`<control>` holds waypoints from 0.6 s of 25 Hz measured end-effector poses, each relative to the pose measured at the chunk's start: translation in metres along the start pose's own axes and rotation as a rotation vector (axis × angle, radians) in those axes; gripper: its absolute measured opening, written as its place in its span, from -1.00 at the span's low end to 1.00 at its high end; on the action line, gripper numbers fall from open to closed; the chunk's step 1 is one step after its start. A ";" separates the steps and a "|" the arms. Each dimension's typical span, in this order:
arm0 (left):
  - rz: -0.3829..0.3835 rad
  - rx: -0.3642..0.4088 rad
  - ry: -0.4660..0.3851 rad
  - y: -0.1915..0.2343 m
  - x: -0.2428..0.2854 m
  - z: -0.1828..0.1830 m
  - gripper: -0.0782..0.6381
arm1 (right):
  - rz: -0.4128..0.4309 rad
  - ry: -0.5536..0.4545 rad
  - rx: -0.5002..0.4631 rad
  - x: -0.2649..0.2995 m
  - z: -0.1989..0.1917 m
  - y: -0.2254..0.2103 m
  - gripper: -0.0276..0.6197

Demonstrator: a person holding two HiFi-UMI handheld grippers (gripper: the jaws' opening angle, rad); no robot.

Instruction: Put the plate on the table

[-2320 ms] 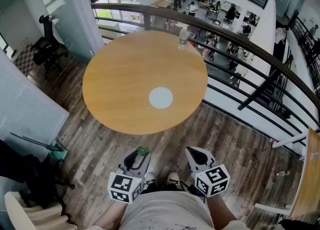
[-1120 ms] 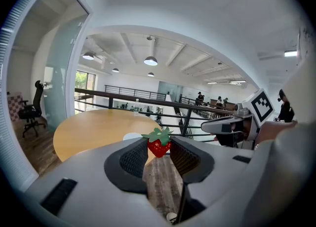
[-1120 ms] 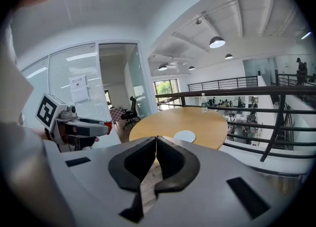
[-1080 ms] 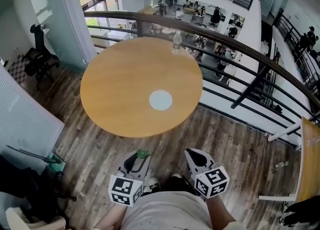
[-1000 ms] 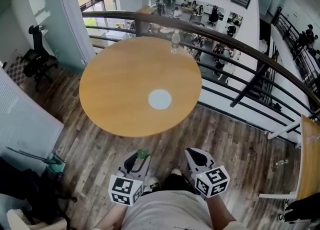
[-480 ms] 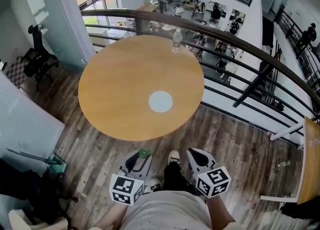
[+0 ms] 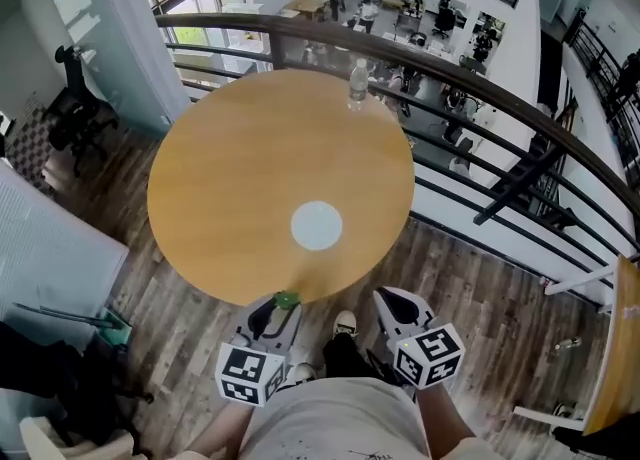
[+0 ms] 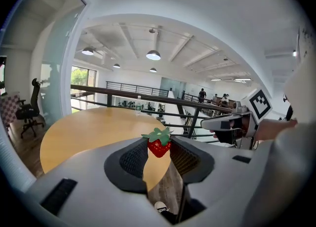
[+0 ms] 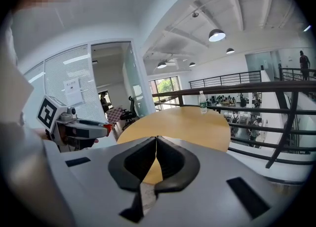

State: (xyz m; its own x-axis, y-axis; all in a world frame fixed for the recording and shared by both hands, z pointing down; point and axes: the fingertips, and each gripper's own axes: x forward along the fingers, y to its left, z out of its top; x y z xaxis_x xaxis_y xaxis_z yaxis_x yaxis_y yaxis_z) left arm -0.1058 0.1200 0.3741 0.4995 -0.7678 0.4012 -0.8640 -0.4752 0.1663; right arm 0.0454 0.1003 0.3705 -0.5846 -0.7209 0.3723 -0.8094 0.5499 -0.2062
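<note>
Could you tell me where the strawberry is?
In the head view's lower middle, the strawberry is gripped by the left tongs at the table's near edge.

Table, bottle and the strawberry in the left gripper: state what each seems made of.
Table: probably wood or wood-look laminate, going by its smooth, even tan top with little visible grain.
Bottle: likely clear plastic, since the body is see-through; too small to be sure.
Strawberry: seemingly a plastic or foam imitation, with uniform red and flat, stiff green leaves.

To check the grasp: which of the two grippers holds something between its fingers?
The left gripper: its fingers grip a red strawberry with green leaves. The right gripper has its fingers closed together, with nothing between them.
</note>
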 end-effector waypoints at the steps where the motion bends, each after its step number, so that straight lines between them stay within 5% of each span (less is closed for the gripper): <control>1: 0.006 -0.001 -0.001 0.002 0.010 0.006 -0.35 | 0.004 0.001 -0.002 0.006 0.005 -0.010 -0.83; 15: 0.107 -0.015 0.011 0.018 0.099 0.047 -0.35 | 0.086 0.018 -0.016 0.065 0.047 -0.102 -0.83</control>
State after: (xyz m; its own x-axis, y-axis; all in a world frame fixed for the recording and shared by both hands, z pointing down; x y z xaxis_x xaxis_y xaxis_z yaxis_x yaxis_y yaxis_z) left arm -0.0696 0.0154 0.3746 0.4040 -0.8086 0.4276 -0.9131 -0.3845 0.1356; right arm 0.0877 -0.0222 0.3733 -0.6508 -0.6628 0.3703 -0.7550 0.6166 -0.2233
